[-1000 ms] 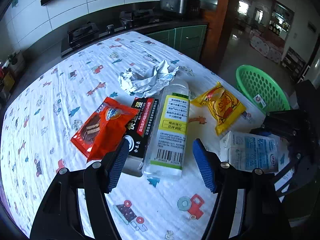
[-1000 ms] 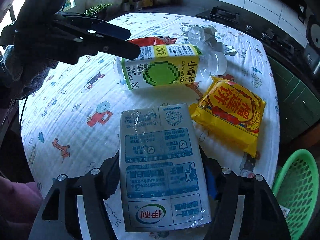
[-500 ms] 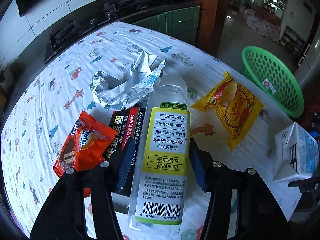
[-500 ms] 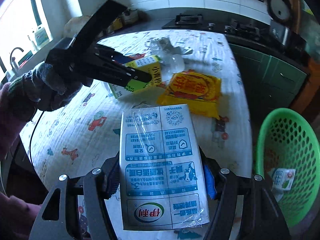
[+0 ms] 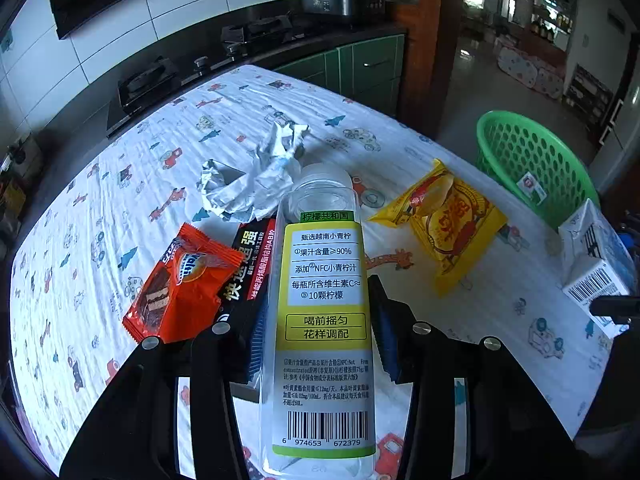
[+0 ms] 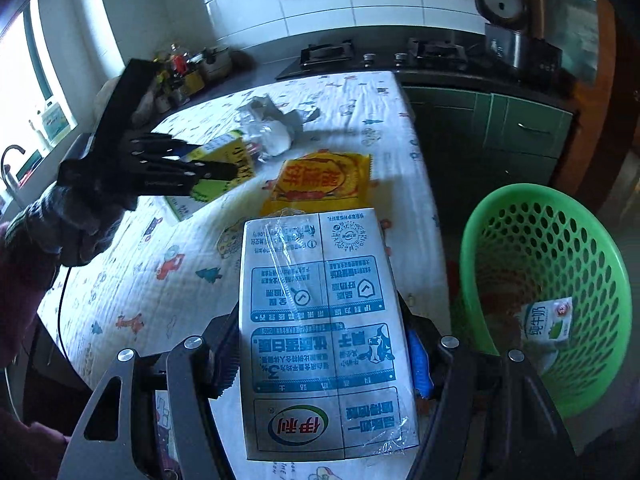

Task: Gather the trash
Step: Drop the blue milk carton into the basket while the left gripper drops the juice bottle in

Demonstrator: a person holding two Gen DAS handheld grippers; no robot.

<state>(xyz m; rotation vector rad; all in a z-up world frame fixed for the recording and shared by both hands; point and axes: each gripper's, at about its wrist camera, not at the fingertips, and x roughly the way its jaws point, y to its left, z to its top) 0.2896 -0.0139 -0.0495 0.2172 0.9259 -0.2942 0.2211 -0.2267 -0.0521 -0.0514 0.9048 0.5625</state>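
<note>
Gripping a clear lemon juice bottle (image 5: 324, 312) across its yellow label, the left gripper (image 5: 320, 332) has its blue pads pressed to both sides. Its camera alone shows what lies beside the bottle on the table (image 5: 120, 200): a black glue box (image 5: 250, 268) touching the bottle, an orange wafer packet (image 5: 180, 284) beyond that, and crumpled foil (image 5: 256, 176) past the cap. The yellow snack packet (image 5: 448, 224) lies toward the table's right edge.

The right gripper (image 6: 320, 344) is clamped on a blue-and-white milk carton (image 6: 324, 328), held off the cloth above the table's near corner. Only this view looks down into the green basket (image 6: 520, 216), which stands on the floor just off the table's right edge and holds a small milk carton (image 6: 548, 320).

Half a second ago the left pads stood a little apart from the bottle; now they have closed on it, and more of the bottle lies between the fingers. The milk carton has swung nearer the basket, whose mouth now fills more of the right wrist view.

Between the table's edge and the green cabinets (image 6: 520, 128) the floor is bare.
</note>
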